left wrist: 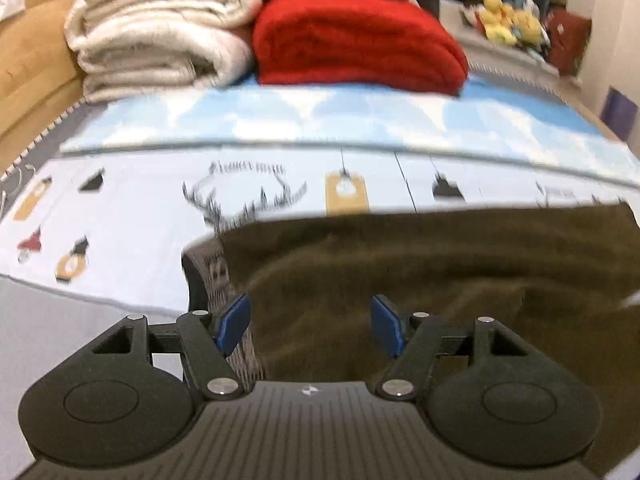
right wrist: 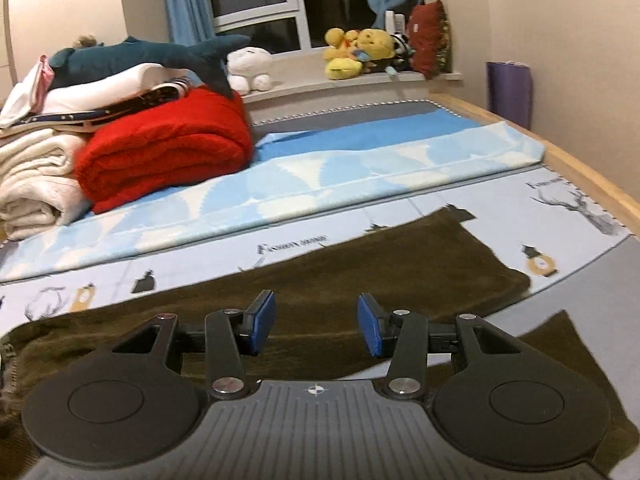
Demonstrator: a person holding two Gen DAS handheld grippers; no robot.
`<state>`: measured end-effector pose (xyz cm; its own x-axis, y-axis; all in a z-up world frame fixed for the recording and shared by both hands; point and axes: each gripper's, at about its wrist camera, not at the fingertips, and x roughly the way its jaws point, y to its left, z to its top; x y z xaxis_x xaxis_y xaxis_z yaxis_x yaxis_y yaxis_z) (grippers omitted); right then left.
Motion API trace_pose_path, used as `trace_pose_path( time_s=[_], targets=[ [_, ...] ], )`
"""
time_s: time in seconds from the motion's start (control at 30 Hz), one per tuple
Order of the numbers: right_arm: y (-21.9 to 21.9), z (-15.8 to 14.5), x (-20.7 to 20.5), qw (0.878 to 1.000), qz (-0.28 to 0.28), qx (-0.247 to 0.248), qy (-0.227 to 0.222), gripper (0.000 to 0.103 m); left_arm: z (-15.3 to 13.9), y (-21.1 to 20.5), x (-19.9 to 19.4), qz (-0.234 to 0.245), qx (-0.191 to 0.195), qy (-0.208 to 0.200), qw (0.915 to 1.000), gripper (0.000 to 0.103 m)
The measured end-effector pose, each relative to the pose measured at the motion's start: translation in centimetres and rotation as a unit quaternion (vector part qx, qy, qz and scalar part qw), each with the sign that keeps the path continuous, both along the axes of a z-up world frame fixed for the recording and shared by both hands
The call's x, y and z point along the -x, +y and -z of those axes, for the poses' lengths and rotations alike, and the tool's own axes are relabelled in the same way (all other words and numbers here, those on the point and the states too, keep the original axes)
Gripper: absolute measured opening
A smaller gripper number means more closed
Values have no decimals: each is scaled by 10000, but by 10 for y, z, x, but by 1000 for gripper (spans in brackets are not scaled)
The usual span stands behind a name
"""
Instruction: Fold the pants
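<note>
Dark olive pants [right wrist: 360,264] lie spread flat on the bed [right wrist: 592,264], filling the lower half of both frames. The left gripper [left wrist: 310,326] and right gripper [right wrist: 316,326] hover above them, jaws apart, holding nothing.

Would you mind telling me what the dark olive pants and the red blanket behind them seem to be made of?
The pants look like a soft, matte, napped fabric, perhaps fleece or corduroy; the surface shows a fuzzy pile with no sheen, though blur hides the weave. The red blanket looks like thick plush or fuzzy knit: its folds are bulky and rounded, with a fluffy edge.
</note>
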<state>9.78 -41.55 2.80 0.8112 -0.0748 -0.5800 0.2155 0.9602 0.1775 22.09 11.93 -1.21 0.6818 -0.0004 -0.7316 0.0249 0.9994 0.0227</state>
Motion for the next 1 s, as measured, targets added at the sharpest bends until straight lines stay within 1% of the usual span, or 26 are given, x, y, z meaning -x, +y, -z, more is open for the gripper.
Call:
trace_pose_path(
  time_s=[0.07, 0.17, 0.3, 0.47, 0.6, 0.63, 0.7, 0.73, 0.83, 0.97, 1.0],
  targets=[
    [5, -3, -6, 9999, -86, -108, -46, 49, -3, -6, -13, -95, 5, -144, 9999, 72],
    [13, -5, -16, 9996, -192, -209, -82, 49, 2, -12, -35, -201, 88, -99, 9997, 72],
    [25, -4, -33, 9990, -360, -244, 75, 49, 14, -25, -64, -5, 180, -34, 9998, 72],
    [39, 3, -48, 9980, -536, -141, 289, 48, 47, -30, -100, 100, -266, -59, 9996, 71],
    [43, 7, -54, 9972, -667, 34, 343, 42, 67, -29, -129, 45, -558, -6, 9984, 73],
    [42, 8, -55, 9970, -683, 56, 353, 42, 72, -28, -136, 45, -602, 25, 9982, 73],
    [38, 9, -58, 9970, -676, 71, 382, 42, 81, -24, -149, 75, -609, 127, 9980, 84],
    [35, 10, -59, 9970, -654, 68, 398, 42, 85, -23, -154, 110, -595, 154, 9980, 85],
    [27, 14, -62, 9973, -554, 53, 484, 42, 100, -23, -165, 349, -620, 360, 9968, 85],
    [19, 22, -65, 9968, -482, 62, 629, 42, 113, -29, -170, 615, -955, 287, 9931, 85],
    [18, 23, -65, 9966, -476, 88, 660, 42, 115, -30, -172, 675, -964, 320, 9925, 76]
  ],
)
